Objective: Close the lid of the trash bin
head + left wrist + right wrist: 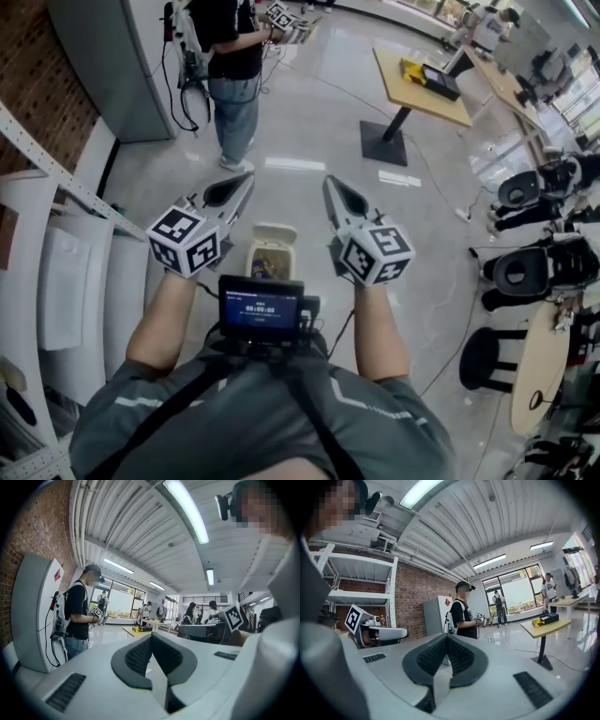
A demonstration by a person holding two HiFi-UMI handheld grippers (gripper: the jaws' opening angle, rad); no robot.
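While both grippers are held up in the air, the trash bin (251,259) sits on the floor (309,141) at centre of the head view, in the gap between them and touching neither. It is cream coloured with a rounded oblong outline, and its long axis runs roughly up-down in the frame. The lid (274,232) is open at the end toward the top of the frame, and the mouth below it shows dark contents. The left gripper (228,194) is left of the bin with its tip angled up-right. The right gripper (344,199) is right of the bin with its tip angled up-left. In the left gripper view the left gripper's (151,637) dark ribbed pads meet at the tip with nothing between them. The right gripper (446,637) looks the same in its own view, pads together and empty. A small screen (261,307) sits at the wearer's chest, just below the bin in the frame. A person (230,56) stands upper left, and a table (412,94) is upper right.
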